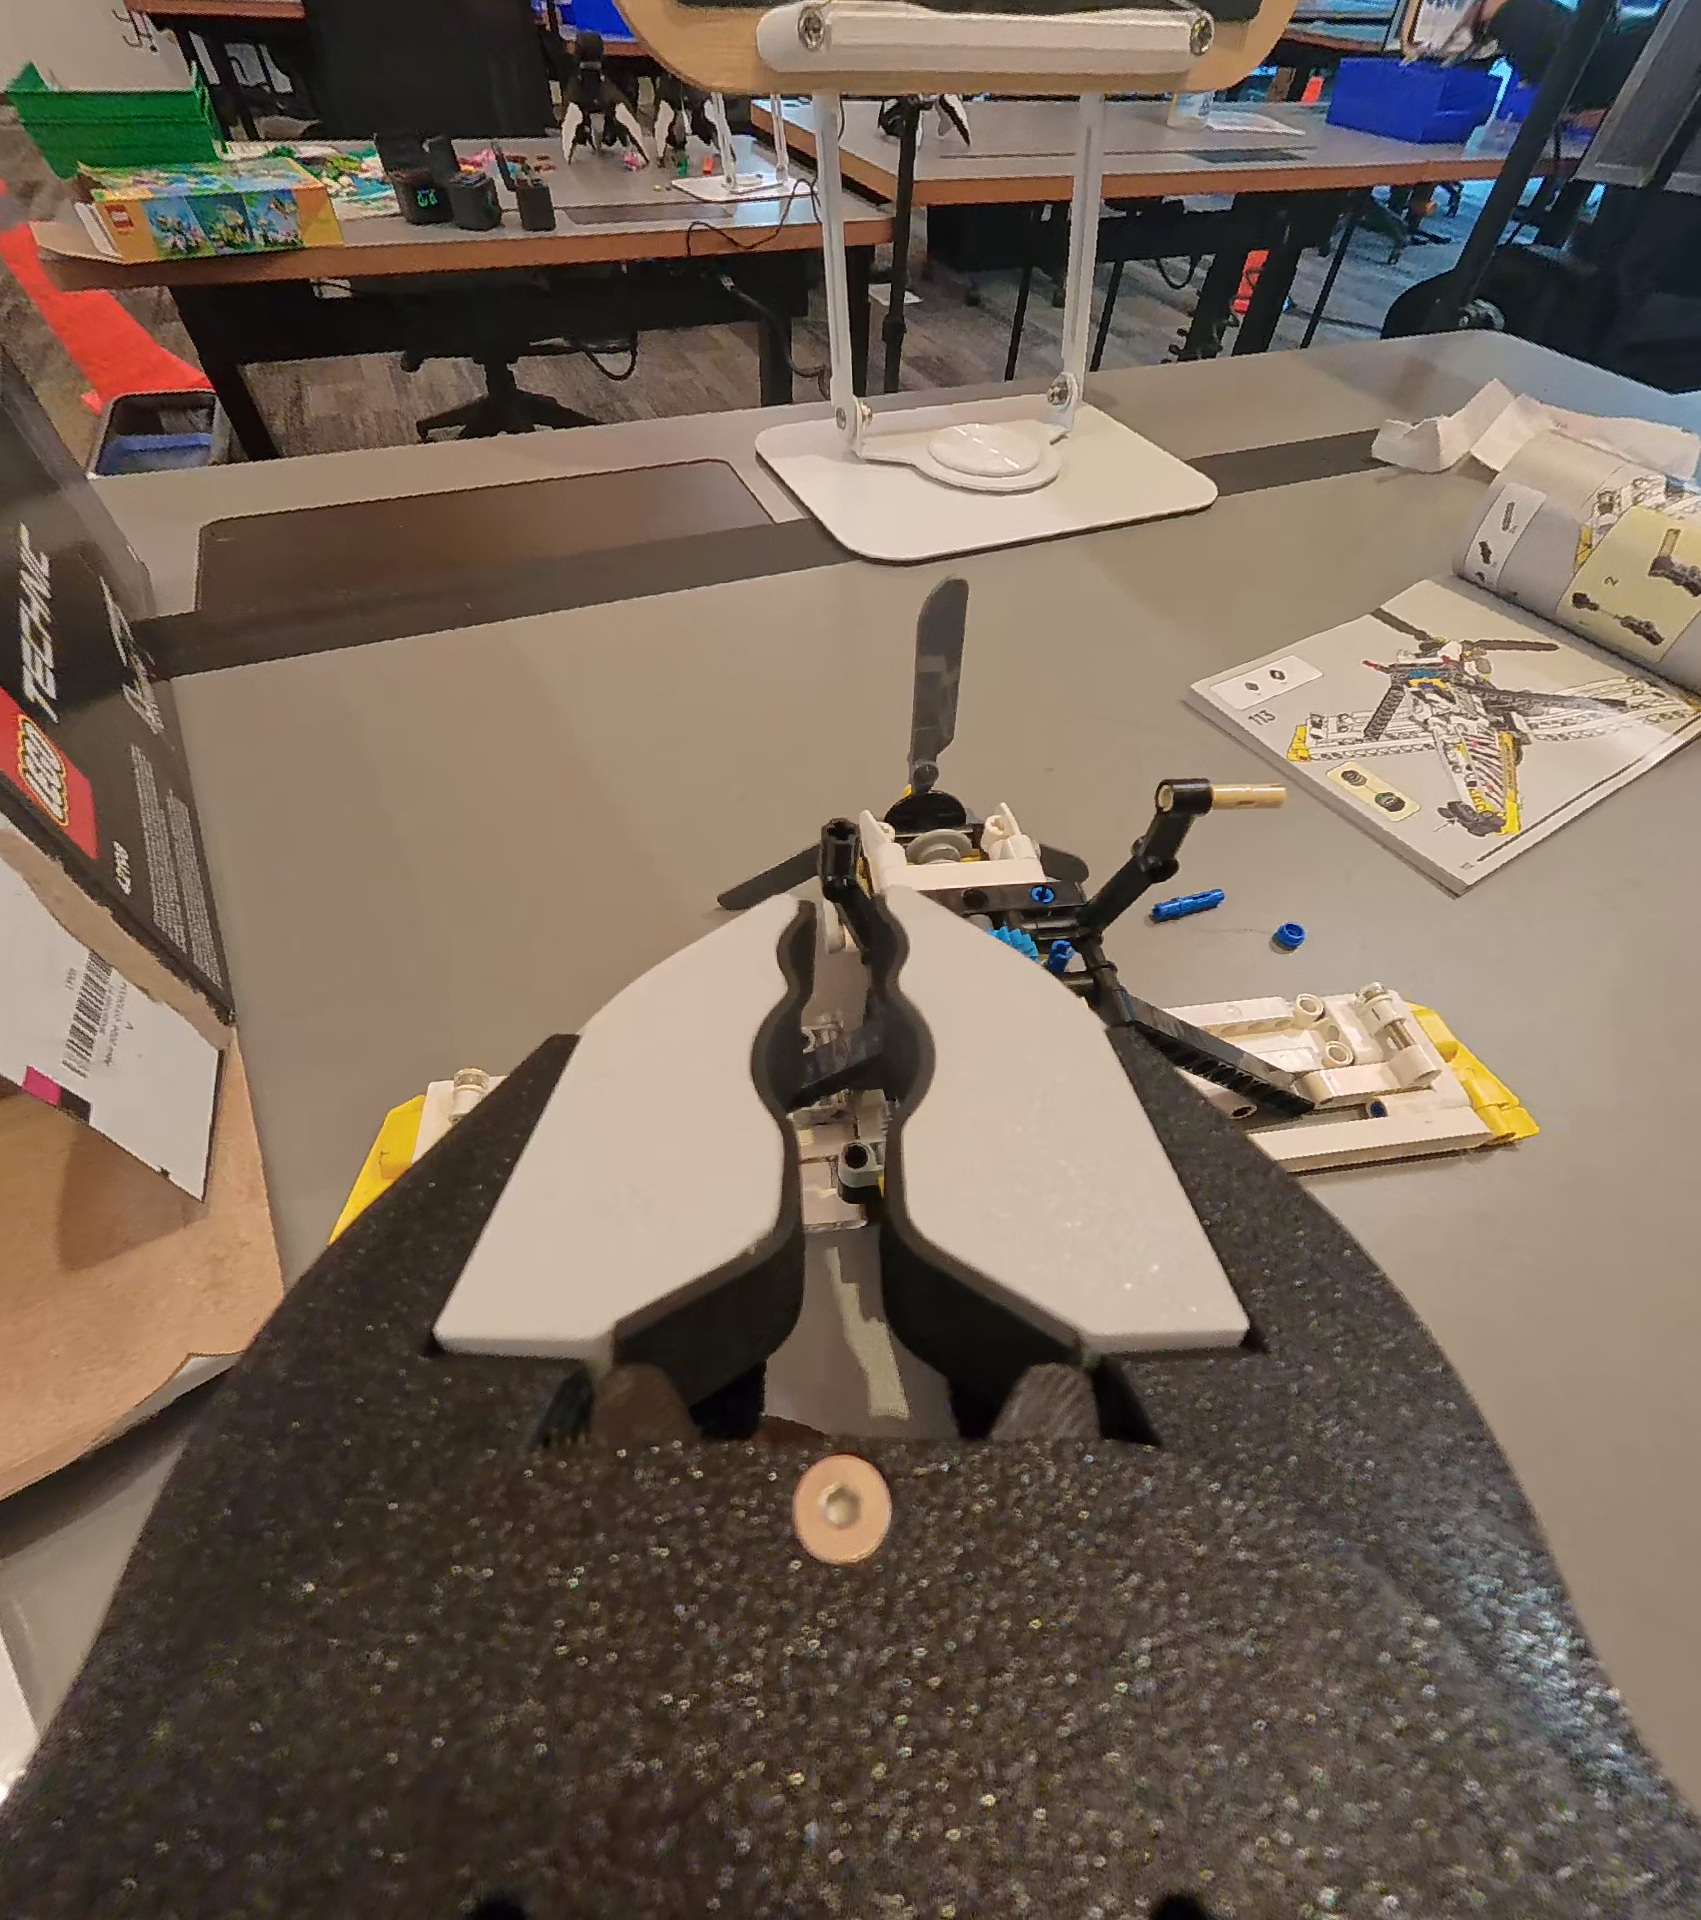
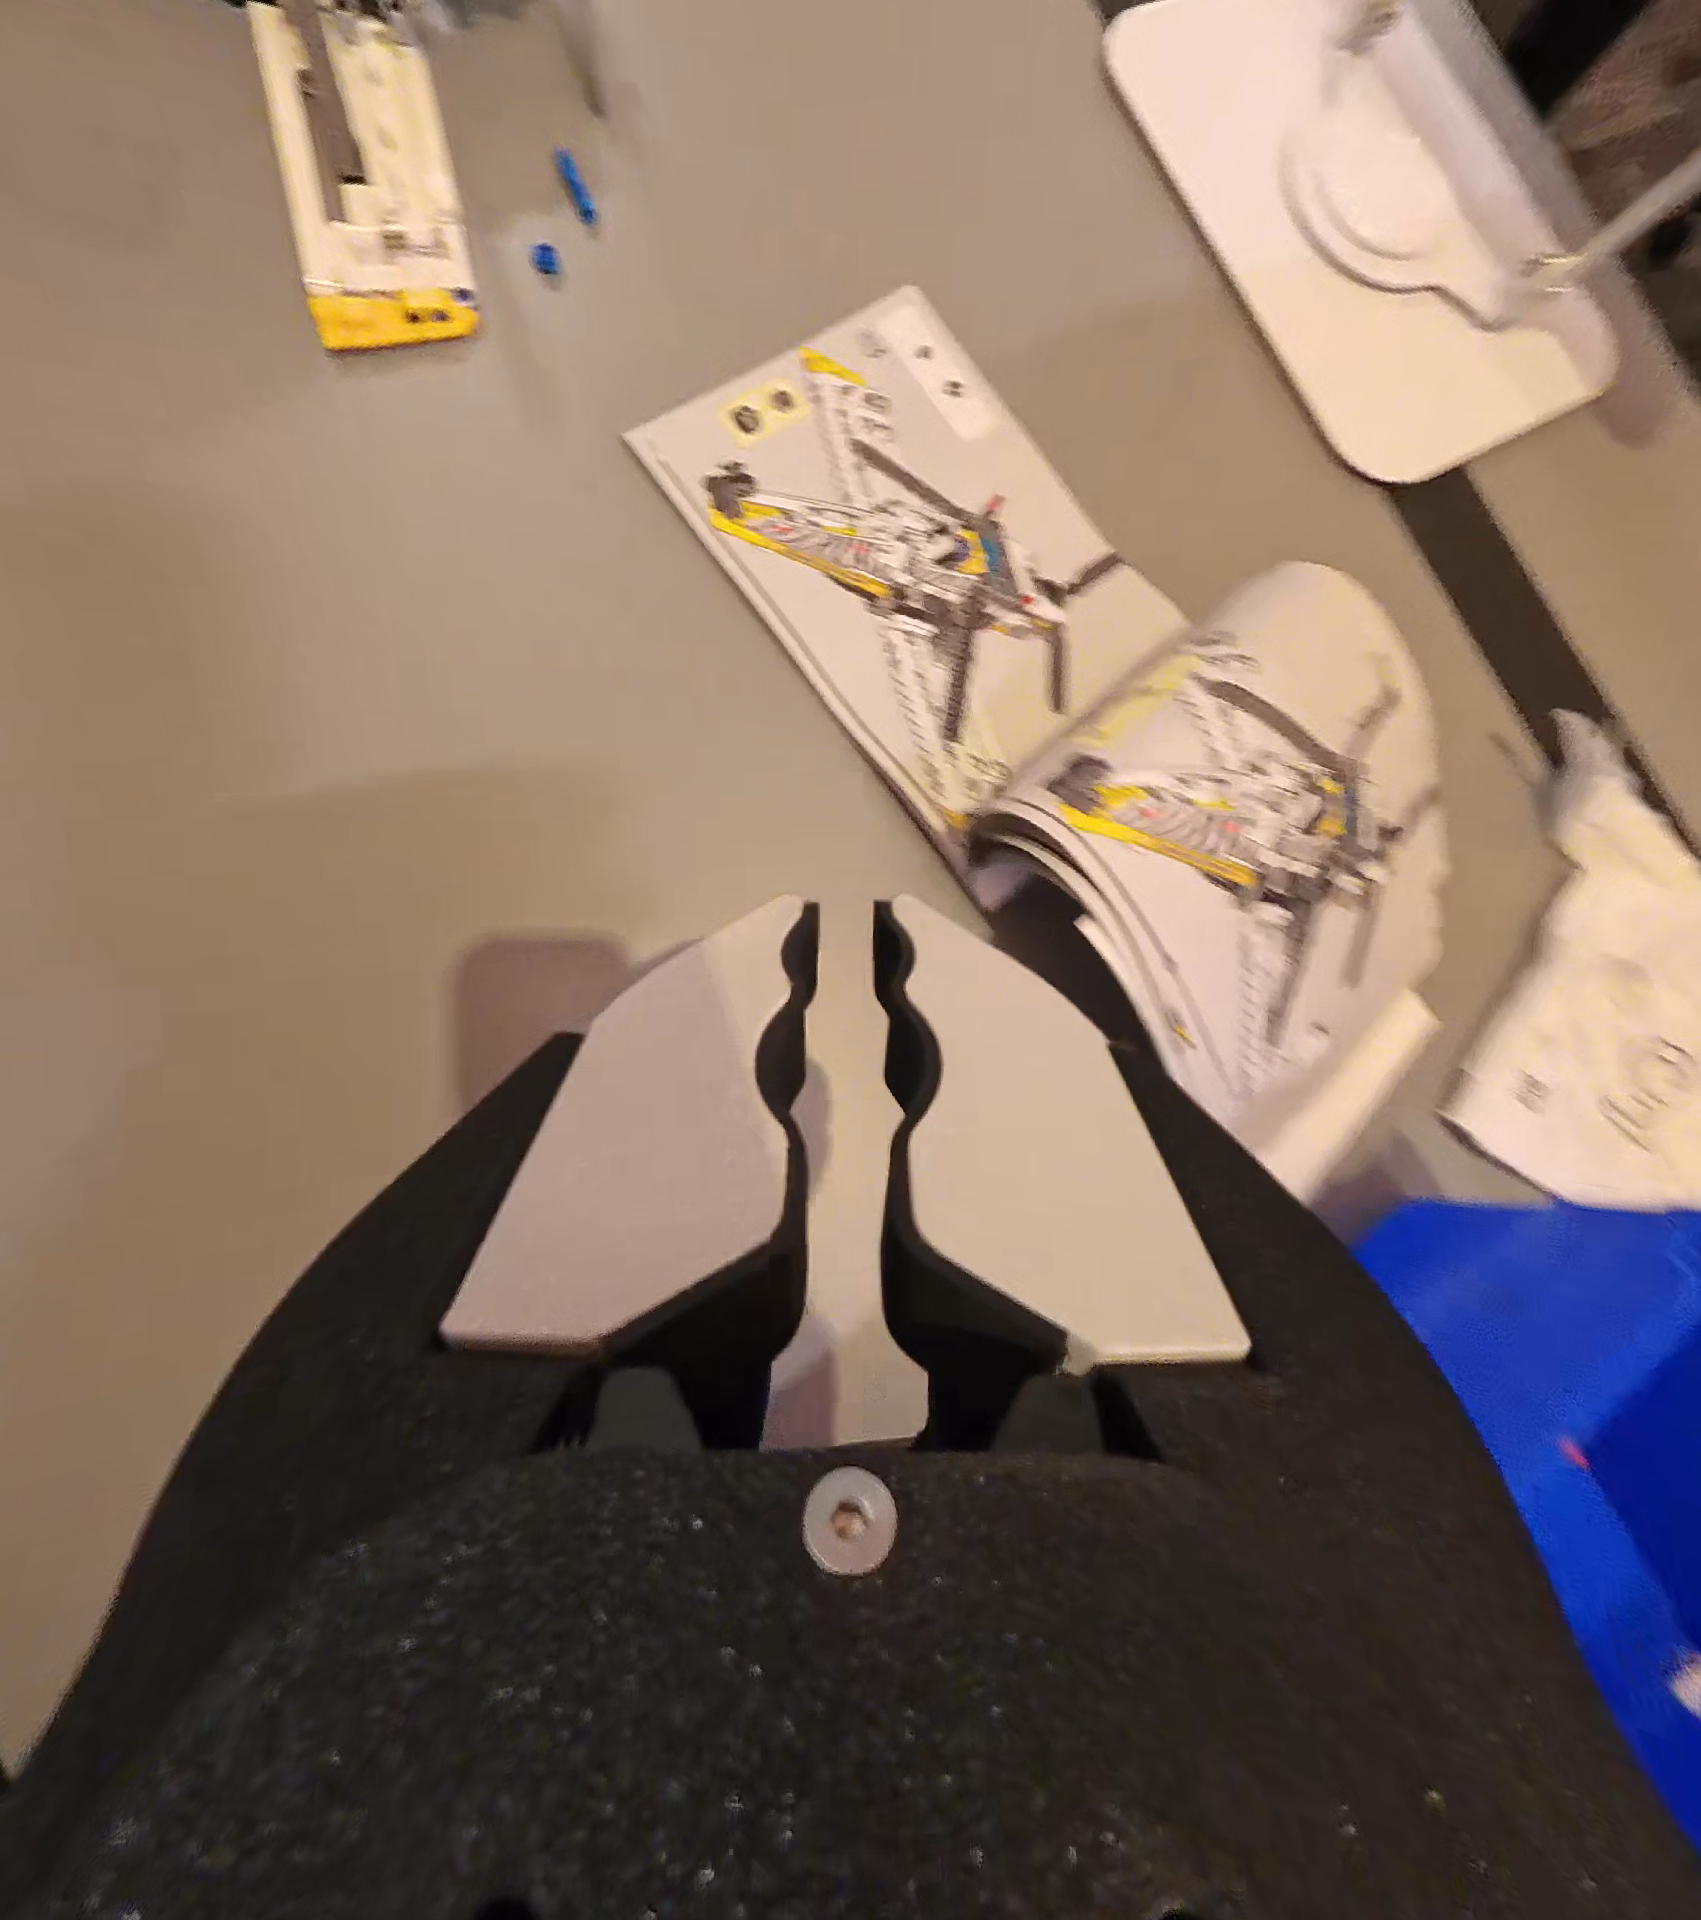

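In the left wrist view my left gripper [image 1: 846, 909] is shut on a black strut [image 1: 841, 857] of a brick-built aircraft model [image 1: 960, 862] that rests on the grey table [image 1: 513, 831]. The model is white, black and yellow, with a dark propeller blade [image 1: 937, 675] standing up behind it and a white-and-yellow wing panel [image 1: 1345, 1081] to its right. A second black arm with a tan pin [image 1: 1241, 796] sticks out to the right. In the blurred right wrist view my right gripper [image 2: 846, 914] is slightly open and empty above bare table [image 2: 202, 727], just left of the open instruction booklet [image 2: 929, 540].
A blue pin [image 1: 1187, 904] and a small blue ring [image 1: 1290, 935] lie right of the model. The open set box [image 1: 67, 727] stands at left and a white stand base [image 1: 981, 488] behind. A blue bin [image 2: 1604, 1403] and crumpled white paper [image 2: 1656, 1018] lie right of my right gripper. The tips of one gripper are about 40 centimeters away from the tips of the other. The right gripper is farther from the blue pin [image 1: 1187, 904], some 30 centimeters, than the left, some 15 centimeters. It turns up in the right wrist view [image 2: 577, 178] as well.
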{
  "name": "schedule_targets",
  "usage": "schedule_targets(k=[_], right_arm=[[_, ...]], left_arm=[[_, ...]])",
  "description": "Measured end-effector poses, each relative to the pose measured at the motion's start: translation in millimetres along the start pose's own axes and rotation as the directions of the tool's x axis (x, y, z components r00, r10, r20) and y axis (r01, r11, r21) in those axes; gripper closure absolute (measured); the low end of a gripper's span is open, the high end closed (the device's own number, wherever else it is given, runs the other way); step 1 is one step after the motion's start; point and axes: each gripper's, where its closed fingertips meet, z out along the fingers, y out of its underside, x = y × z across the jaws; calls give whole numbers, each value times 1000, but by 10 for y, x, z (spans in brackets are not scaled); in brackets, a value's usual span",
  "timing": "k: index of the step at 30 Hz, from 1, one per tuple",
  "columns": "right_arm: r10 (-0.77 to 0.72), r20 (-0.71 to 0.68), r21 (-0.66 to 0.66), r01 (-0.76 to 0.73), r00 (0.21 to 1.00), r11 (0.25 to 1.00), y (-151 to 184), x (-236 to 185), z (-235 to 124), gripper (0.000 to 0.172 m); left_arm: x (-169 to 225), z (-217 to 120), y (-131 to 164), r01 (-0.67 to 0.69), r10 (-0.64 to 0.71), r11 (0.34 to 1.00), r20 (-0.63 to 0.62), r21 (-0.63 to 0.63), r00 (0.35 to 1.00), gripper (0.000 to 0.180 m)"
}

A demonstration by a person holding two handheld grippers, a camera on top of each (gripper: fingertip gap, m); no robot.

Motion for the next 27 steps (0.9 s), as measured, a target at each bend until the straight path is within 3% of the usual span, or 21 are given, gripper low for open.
schedule_targets(k=[5, 11, 27], right_arm=[[-7, 143, -13, 9, 990, 1000, -51, -389, 554, 161], [-19, 242, 2, 19, 970, 1000, -188, -738, 968, 160], [-19, 272, 10, 17, 962, 1000, -123, -947, 1319, 158]], left_arm=[[-31, -38, -45, 9, -9, 1000, 23, 22, 1000, 170], [-123, -129, -126, 45, -49, 996, 54, 71, 997, 170], [-77, -89, -53, 49, -49, 999, 31, 23, 998, 168]])
